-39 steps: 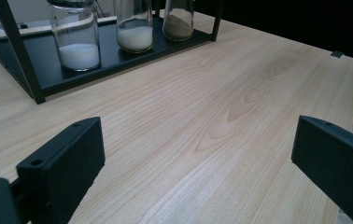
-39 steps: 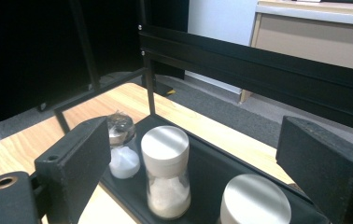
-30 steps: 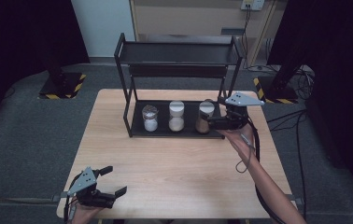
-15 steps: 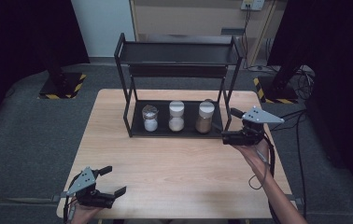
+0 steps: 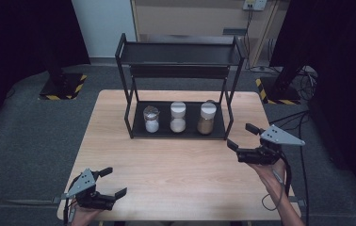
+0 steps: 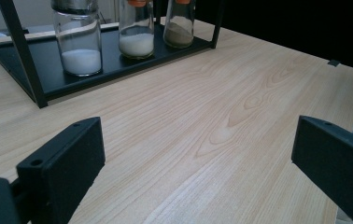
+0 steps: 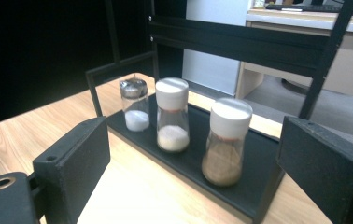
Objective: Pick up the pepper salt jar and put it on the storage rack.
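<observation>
A: What risk is judged greatest from here?

B: The black rack (image 5: 178, 89) could be struck. It stands at the table's twelve o'clock, and the right tongs (image 5: 243, 136) are held just off its five o'clock corner, jaws spread wide and nothing gripped. If they were driven in too fast, a post could be clipped and the whole rack shoved.

A: And the jars?

B: Three are lined up on the lower shelf. The brown-spice jar (image 7: 226, 142) is nearest the right tongs, at the rack's three o'clock end; the middle jar (image 7: 172, 114) and the metal-capped shaker (image 7: 134, 104) follow toward nine o'clock. All three are tall and narrow, so toppling is judged likely if one is nudged high up. The gaps between them are small, so a neighbour could be knocked by a wide-open jaw. Glass may also slip if pinched off-centre.

A: The left tongs?

B: The left tongs (image 5: 110, 181) are kept open and empty at the table's seven o'clock, well apart from the rack. Little danger is expected there, though the trailing cable could be snagged.

A: The surroundings?

B: A pale wood-grain table (image 5: 181, 183) is seen, smooth and bare at the front. Grey carpet lies around it, with dark curtains at both sides and cables on the floor at two o'clock.
</observation>
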Demonstrator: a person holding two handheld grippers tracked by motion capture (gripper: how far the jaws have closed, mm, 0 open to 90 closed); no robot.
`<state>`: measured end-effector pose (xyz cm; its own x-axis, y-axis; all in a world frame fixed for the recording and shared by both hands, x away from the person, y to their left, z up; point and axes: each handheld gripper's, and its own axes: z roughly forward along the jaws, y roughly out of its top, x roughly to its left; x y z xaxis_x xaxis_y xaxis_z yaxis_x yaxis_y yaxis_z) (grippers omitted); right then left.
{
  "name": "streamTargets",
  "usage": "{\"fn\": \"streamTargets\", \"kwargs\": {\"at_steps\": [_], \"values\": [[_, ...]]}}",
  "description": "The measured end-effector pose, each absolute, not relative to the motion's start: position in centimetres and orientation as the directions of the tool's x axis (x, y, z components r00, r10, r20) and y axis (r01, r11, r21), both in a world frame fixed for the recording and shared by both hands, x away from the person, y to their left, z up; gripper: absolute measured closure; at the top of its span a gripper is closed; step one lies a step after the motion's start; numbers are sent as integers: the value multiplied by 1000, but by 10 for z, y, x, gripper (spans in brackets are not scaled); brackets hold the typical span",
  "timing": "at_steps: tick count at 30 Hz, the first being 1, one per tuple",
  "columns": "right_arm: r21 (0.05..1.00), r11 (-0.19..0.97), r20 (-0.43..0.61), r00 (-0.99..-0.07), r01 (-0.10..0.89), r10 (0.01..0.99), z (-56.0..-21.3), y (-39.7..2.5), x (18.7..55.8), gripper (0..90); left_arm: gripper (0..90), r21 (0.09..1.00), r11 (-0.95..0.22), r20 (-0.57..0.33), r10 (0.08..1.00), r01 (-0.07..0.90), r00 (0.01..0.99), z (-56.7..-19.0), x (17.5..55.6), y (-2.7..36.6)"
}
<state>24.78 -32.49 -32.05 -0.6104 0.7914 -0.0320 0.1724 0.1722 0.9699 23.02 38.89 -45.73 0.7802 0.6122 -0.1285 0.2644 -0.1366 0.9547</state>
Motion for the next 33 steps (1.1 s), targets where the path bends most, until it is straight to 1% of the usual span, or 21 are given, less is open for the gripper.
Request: {"fn": "streamTargets", "kwargs": {"at_steps": [13,18,22,33], "values": [[968,166,-26,-578,189,815,-346,-344,208,95,16,955,-133,-128,615,263,778,-457,230,389],[968,148,-7,-571,201,821,-357,-351,196,94,16,955,-134,-129,615,264,778,-457,230,389],[968,134,12,-568,214,823,-369,-355,189,93,16,955,-133,-129,615,264,778,-458,230,389],[961,136,21,-553,240,833,-389,-359,178,93,16,955,-128,-134,616,267,777,-458,230,390]]}}
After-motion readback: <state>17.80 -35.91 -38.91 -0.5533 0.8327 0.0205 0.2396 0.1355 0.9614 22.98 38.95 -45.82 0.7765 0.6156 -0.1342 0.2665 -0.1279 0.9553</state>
